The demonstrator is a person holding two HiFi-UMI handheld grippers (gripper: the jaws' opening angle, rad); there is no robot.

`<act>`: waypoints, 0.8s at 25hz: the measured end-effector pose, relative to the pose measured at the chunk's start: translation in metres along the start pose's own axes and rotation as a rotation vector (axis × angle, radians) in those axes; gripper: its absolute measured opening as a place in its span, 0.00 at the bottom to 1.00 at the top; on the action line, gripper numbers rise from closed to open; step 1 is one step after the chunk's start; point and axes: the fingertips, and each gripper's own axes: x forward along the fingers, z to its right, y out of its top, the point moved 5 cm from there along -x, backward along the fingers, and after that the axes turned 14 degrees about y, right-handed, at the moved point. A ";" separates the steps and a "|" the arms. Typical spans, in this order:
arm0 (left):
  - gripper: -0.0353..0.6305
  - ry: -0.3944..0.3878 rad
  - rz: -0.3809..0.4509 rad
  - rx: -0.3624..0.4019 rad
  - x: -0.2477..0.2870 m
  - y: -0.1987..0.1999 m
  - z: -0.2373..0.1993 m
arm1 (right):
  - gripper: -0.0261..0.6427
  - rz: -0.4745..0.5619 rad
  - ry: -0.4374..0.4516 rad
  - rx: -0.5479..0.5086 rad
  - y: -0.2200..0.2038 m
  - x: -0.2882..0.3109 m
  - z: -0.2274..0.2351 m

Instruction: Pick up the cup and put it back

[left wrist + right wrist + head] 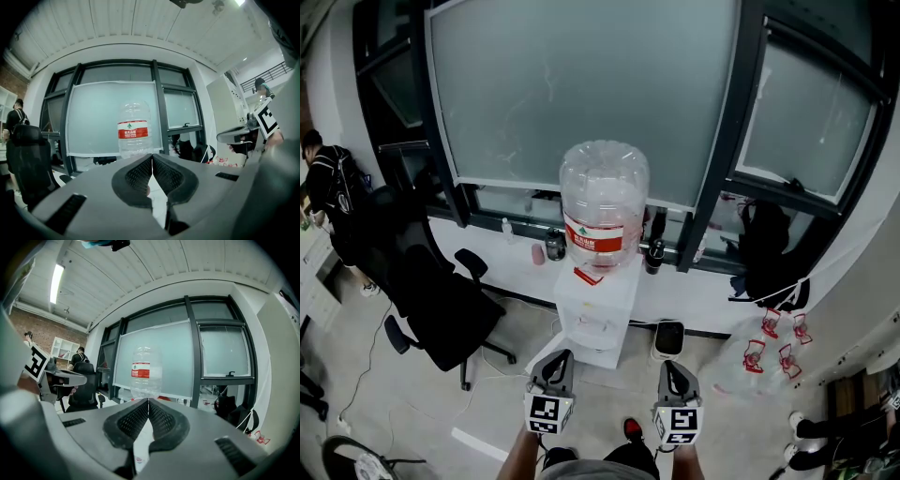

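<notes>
A small pink cup (538,254) stands on the white window ledge (502,258), left of the water dispenser (598,314), with a dark cup (555,245) beside it. A large clear bottle with a red label (603,199) tops the dispenser and also shows ahead in both gripper views (134,131) (146,372). My left gripper (560,357) and right gripper (668,367) are held low in front of the dispenser, well short of the ledge. Both are shut, pads together, with nothing between them (152,155) (148,401).
A black office chair (441,300) stands left of the dispenser, and a person (323,183) is at the far left. A dark bottle (653,255) is on the ledge. A black bag (764,246) and red-and-white items (773,342) lie at the right. A small white unit (668,337) sits beside the dispenser.
</notes>
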 end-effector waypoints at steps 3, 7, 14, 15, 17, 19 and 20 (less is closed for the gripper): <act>0.09 -0.002 -0.002 0.006 0.001 -0.001 0.001 | 0.07 0.004 0.001 -0.001 -0.001 0.002 0.000; 0.09 -0.004 0.002 0.003 0.001 -0.002 0.002 | 0.07 0.005 0.000 -0.010 -0.001 0.003 -0.002; 0.09 -0.010 -0.003 0.008 0.005 -0.005 0.001 | 0.07 0.004 -0.001 -0.011 -0.001 0.008 -0.003; 0.09 -0.010 0.001 0.009 0.005 -0.003 0.001 | 0.07 0.003 -0.003 -0.011 -0.001 0.008 -0.004; 0.09 -0.008 0.016 0.005 0.005 0.001 0.001 | 0.07 0.003 -0.004 -0.012 -0.002 0.008 -0.004; 0.09 -0.010 0.012 0.006 0.006 0.001 0.001 | 0.07 0.003 -0.002 -0.013 -0.004 0.010 -0.004; 0.09 -0.011 0.008 0.008 0.006 0.000 0.001 | 0.07 0.004 -0.001 -0.013 -0.004 0.010 -0.005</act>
